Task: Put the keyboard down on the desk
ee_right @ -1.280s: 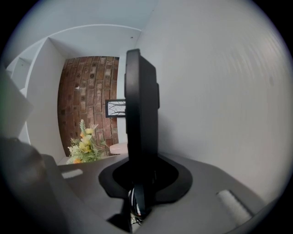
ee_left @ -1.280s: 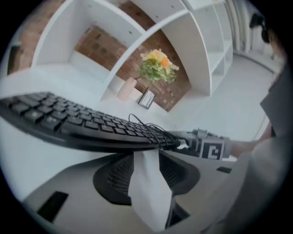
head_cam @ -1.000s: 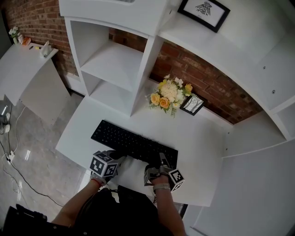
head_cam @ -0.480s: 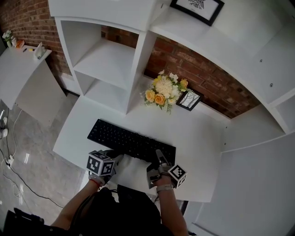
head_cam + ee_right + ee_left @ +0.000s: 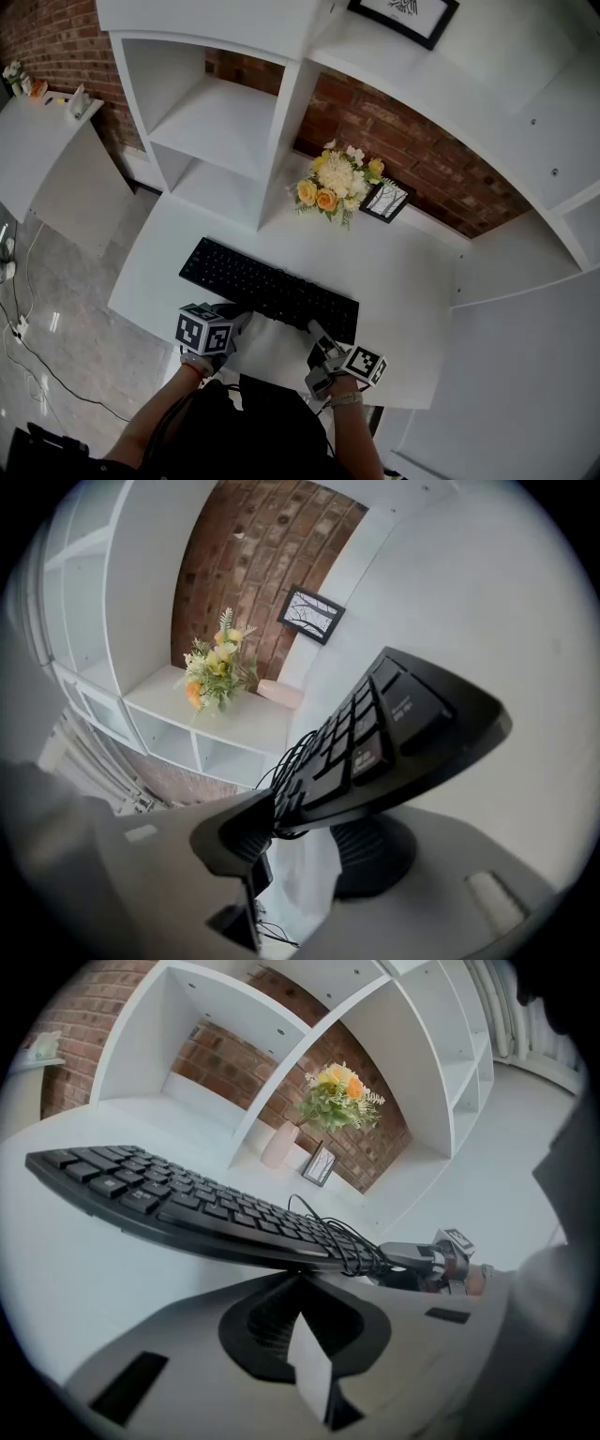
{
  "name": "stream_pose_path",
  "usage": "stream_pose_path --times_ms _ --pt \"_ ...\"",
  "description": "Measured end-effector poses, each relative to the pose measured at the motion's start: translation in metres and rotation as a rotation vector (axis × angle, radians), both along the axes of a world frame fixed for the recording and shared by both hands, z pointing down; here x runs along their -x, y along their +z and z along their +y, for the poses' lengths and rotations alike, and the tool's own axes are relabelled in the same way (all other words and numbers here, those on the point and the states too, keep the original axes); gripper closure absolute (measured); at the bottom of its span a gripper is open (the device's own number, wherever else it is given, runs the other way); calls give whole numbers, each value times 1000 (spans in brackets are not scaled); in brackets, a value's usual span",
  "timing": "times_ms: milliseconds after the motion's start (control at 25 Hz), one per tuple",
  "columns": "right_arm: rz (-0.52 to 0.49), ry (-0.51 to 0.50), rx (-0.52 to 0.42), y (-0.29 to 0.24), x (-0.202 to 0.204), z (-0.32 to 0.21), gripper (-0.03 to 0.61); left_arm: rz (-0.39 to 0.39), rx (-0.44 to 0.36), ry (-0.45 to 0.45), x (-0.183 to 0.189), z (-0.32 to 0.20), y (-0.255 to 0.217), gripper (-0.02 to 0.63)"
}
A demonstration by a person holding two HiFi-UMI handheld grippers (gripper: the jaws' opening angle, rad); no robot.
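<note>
Black rectangular keyboard (image 5: 270,290): long axis left to right along the white desk (image 5: 403,281) (keys upward). Left gripper (image 5: 236,316) jaws together; right gripper (image 5: 317,331) jaws, just opening, straddle its end.

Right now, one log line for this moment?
keyboard: on desk | left gripper: shut, at near edge | right gripper: just opened, keyboard end between jaws

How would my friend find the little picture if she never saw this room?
Start at the brick wall behind the white desk. Yellow and white flowers stand against it, and the little picture leans just right of them. Unlike the bigger picture up on the shelf, it sits on the desk.
</note>
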State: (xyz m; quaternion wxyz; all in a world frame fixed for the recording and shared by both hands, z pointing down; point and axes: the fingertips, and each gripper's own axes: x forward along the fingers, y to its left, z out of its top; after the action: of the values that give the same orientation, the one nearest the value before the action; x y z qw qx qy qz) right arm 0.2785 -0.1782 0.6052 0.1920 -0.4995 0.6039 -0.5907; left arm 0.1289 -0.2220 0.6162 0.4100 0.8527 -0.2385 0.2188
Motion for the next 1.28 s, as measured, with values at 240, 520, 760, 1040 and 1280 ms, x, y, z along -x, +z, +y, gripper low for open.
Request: stream_pose_path --times_ms 240,520,760,1040,1280 --pt "-80 33 -4 -2 -1 10 400 10 13 -17 0 -3 -1 623" --pt "15 -119 -37 -5 15 24 400 -1 33 -12 2 -3 3 623" --pt "183 -280 -28 2 30 41 577 -41 45 36 -3 7 11 623" --pt "315 -310 48 26 34 39 577 -60 80 38 -2 9 19 623" --pt "325 -346 78 32 41 41 577 -89 90 58 1 13 22 623"
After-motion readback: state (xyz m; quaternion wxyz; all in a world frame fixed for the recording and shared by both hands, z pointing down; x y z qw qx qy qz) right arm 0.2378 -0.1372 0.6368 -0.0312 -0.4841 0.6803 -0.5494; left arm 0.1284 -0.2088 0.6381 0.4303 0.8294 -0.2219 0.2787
